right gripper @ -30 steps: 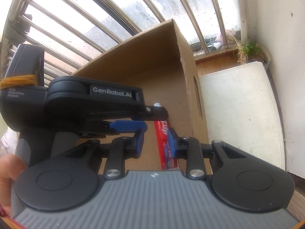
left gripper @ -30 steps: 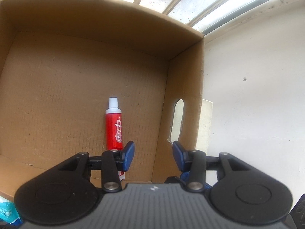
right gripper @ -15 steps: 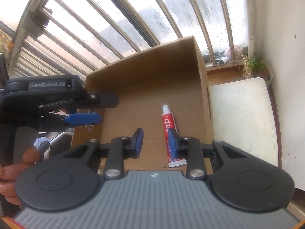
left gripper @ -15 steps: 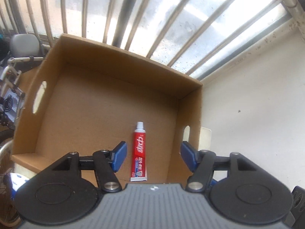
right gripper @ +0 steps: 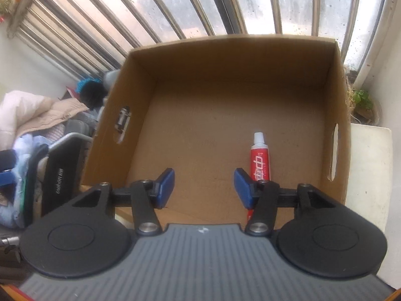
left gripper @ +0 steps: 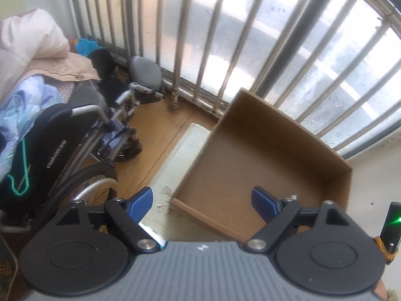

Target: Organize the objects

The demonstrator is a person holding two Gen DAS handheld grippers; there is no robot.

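A red toothpaste tube (right gripper: 260,161) with a white cap lies on the floor of the open cardboard box (right gripper: 233,57), near its right wall. My right gripper (right gripper: 204,188) hovers over the box's near edge, its jaws opening with nothing between them; the tube lies just past the right finger. My left gripper (left gripper: 203,204) hangs high over the box's near left corner (left gripper: 275,150), jaws opening wide and empty. The tube is hidden in the left wrist view.
A wheelchair (left gripper: 62,155) piled with bedding (left gripper: 32,50) stands left of the box. Window bars (left gripper: 225,37) run behind it. A white board (right gripper: 368,170) lies right of the box, by a small plant (right gripper: 361,100). Wooden floor (left gripper: 150,135) shows between wheelchair and box.
Both grippers have pulled up and back from the box and their jaws have spread. The left one swung away to the left and left the right wrist view. The tube stays in the box.
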